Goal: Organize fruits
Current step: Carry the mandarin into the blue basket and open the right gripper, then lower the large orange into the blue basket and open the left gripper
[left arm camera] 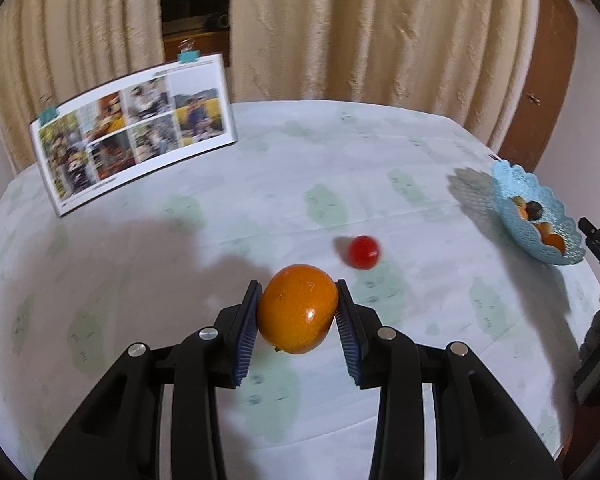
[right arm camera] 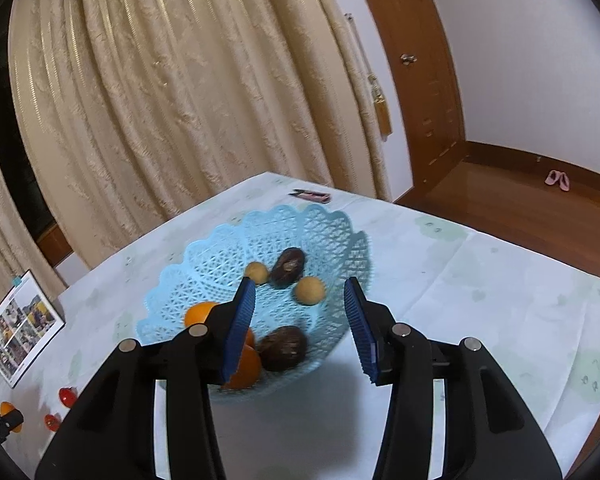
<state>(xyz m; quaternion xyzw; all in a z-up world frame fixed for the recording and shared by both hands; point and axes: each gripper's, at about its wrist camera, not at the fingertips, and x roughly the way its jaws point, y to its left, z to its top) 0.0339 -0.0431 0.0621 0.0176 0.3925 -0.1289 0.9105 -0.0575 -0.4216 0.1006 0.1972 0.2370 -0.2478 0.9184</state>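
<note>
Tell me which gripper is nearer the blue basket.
Right. The right gripper hangs open just over the blue basket; the left gripper is across the table, shut on an orange.

Layout as I see it, both wrist cams

Orange (left arm camera: 298, 309) sits btwn my left gripper (left arm camera: 298, 294) pads, above the table (left arm camera: 260, 200); tomato (left arm camera: 364, 251) just behind-right of it. Photo board (left arm camera: 134, 130) stands far left. Basket (right arm camera: 220, 256) off to the right w/ fruit in it, under my right gripper (right arm camera: 300, 292).
</note>
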